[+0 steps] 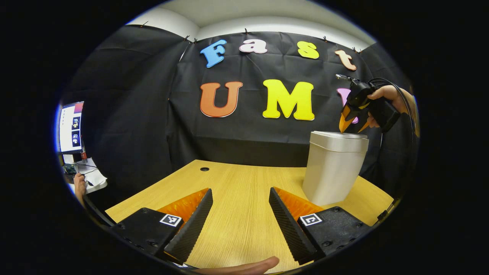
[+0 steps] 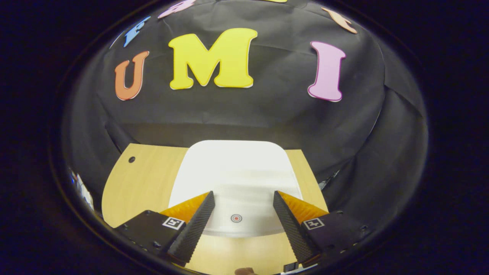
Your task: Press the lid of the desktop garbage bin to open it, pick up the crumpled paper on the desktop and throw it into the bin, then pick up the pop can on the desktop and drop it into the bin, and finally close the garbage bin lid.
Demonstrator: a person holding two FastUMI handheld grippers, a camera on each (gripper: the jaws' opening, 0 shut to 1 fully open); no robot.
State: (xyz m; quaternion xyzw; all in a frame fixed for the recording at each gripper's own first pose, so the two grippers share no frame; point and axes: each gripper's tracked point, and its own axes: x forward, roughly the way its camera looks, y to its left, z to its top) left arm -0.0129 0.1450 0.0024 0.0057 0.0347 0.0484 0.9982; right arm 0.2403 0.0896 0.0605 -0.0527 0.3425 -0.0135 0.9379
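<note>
Directly under the right gripper [image 2: 241,198], whose ribbed, wedge-shaped fingers are spread and hold nothing, lies the bin's smooth, rounded-square lid [image 2: 233,168], shut, with a small ring mark between them. Ahead-right of the left gripper [image 1: 240,193], likewise spread and empty, the pale tapered bin [image 1: 333,168] stands on the wood-grain table [image 1: 237,183].

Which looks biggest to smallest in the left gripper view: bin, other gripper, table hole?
1. Bin.
2. Right gripper, jaws open at the lid; it looks clearly smaller.
3. Hole in the table, smallest.
</note>
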